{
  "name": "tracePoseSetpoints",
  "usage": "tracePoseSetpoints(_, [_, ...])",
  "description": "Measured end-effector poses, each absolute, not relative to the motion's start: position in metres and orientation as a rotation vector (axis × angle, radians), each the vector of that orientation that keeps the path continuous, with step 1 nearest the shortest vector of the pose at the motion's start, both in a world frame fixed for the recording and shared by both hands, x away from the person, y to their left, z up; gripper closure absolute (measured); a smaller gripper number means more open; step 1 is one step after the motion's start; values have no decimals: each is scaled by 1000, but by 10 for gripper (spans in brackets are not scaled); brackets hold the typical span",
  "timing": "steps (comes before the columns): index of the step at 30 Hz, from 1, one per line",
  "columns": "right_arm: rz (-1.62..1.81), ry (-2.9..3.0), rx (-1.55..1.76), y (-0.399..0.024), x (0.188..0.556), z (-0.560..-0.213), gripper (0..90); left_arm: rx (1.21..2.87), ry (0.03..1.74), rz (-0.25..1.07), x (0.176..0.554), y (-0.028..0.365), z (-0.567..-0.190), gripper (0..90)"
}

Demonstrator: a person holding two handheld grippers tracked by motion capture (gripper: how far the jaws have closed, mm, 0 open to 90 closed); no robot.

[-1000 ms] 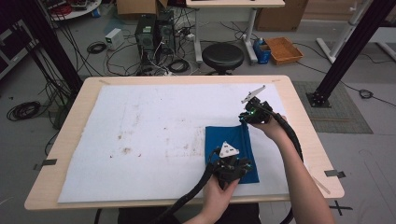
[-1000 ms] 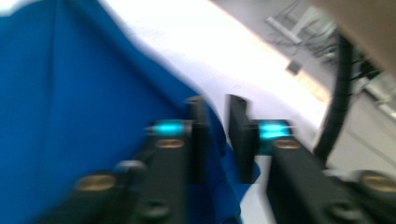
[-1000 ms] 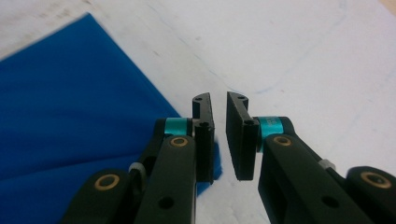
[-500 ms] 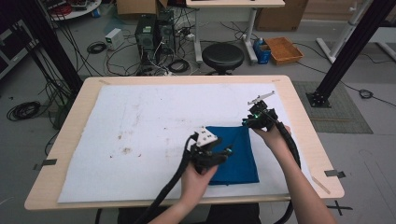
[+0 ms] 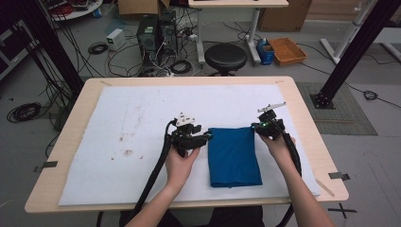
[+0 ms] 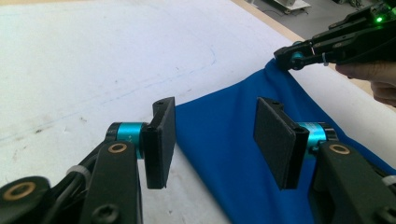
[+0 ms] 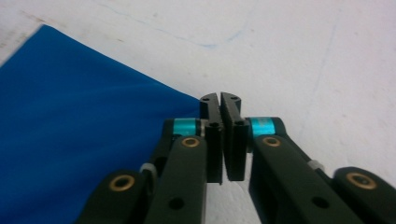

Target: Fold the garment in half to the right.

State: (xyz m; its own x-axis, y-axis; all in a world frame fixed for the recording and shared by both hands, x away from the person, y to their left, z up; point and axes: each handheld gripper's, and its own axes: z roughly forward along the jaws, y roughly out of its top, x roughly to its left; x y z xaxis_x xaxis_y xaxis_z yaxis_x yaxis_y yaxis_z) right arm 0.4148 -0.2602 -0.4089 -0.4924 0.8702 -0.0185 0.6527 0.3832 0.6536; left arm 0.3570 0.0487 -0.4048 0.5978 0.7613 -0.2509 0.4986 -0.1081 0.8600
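A folded blue cloth (image 5: 234, 156) lies flat on the white mat (image 5: 142, 118), right of centre. My left gripper (image 5: 206, 137) hovers at the cloth's far left corner. Its jaws have just been opening and stand open, with the cloth's left edge (image 6: 224, 121) below the gap and untouched by the pads (image 6: 275, 140). My right gripper (image 5: 256, 127) is low at the far right corner. Its jaws have just been closing and are shut (image 7: 219, 100) on that corner (image 7: 189, 100), which rises slightly toward the tips (image 6: 275, 63).
The mat covers most of the wooden table (image 5: 302, 118) and has brown stains (image 5: 125, 151) at its left. A black stool (image 5: 225, 56), computer cases (image 5: 153, 35) and cables stand on the floor beyond the far edge.
My left gripper left the cloth's near middle, moved left and away to the far left corner, and opened. My right gripper sank slightly onto the far right corner.
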Motion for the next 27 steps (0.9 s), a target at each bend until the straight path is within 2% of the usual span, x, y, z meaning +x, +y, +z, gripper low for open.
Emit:
tracePoseSetpoints(2, [829, 2271, 1352, -263, 413, -410, 810, 1766, 1022, 318, 355, 51, -404, 490])
tracePoseSetpoints(4, [833, 2253, 1373, -267, 411, -409, 718, 1751, 1021, 315, 354, 54, -402, 489])
tracePoseSetpoints(7, [892, 2228, 1364, -273, 397, -400, 694, 1732, 1006, 291, 351, 63, -398, 487])
tracePoseSetpoints(12, [1044, 2238, 1285, -282, 352, -387, 683, 1732, 973, 303, 341, 84, -390, 478])
tracePoseSetpoints(15, [1122, 2265, 1242, -286, 319, -388, 680, 1735, 916, 304, 331, 100, -385, 413])
tracePoseSetpoints(19, [1198, 2303, 1233, -292, 282, -396, 656, 1738, 869, 378, 316, 123, -379, 383])
tracePoseSetpoints(22, [1200, 2355, 1255, -293, 264, -409, 639, 1721, 881, 443, 308, 140, -375, 384])
tracePoseSetpoints(27, [1205, 2389, 1301, -292, 252, -432, 662, 1682, 899, 452, 302, 160, -373, 384])
